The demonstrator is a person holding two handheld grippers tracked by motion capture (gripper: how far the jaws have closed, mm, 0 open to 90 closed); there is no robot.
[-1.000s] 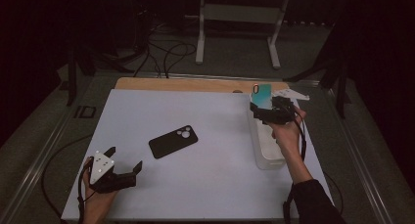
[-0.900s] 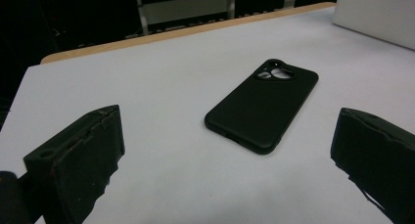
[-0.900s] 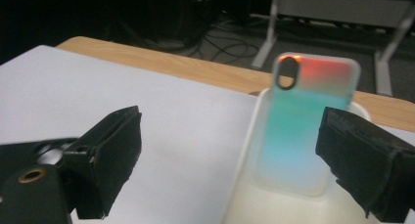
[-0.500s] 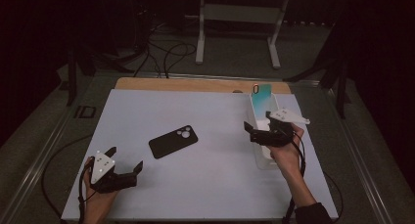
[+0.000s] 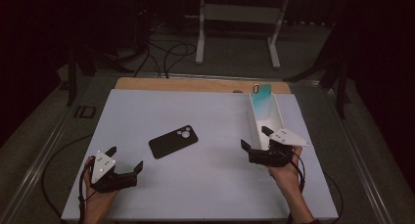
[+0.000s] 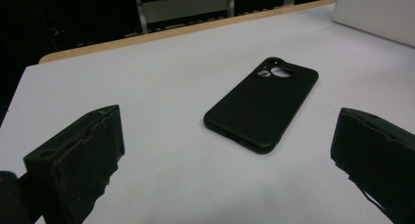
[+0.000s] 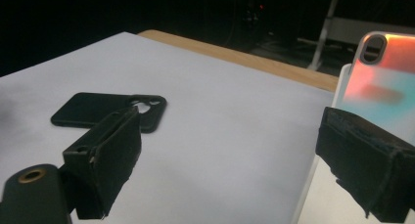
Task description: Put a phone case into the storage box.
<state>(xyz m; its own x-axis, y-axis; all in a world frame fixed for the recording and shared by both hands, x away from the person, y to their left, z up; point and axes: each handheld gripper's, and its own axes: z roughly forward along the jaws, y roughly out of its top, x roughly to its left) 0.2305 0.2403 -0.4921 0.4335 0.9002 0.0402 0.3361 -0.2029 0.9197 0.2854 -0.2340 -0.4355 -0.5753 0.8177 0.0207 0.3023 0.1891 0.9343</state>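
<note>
The right gripper [image 5: 255, 144], jaws open and empty, has withdrawn from the white rectangular tray [image 5: 279, 120], apparently leaving the iridescent phone case [image 5: 262, 94] propped inside, so the matte black phone case [image 5: 173, 141] lying flat is likely next, while the left gripper [image 5: 125, 160] rests open.

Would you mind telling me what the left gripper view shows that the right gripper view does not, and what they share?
Left gripper view: the black phone case close up, lying flat with its camera cutout away from the gripper, centred between the open jaws. Right gripper view: an iridescent phone case standing in the white tray, beside the right jaw. Both share the black case, the white table surface and its wooden far edge.
</note>
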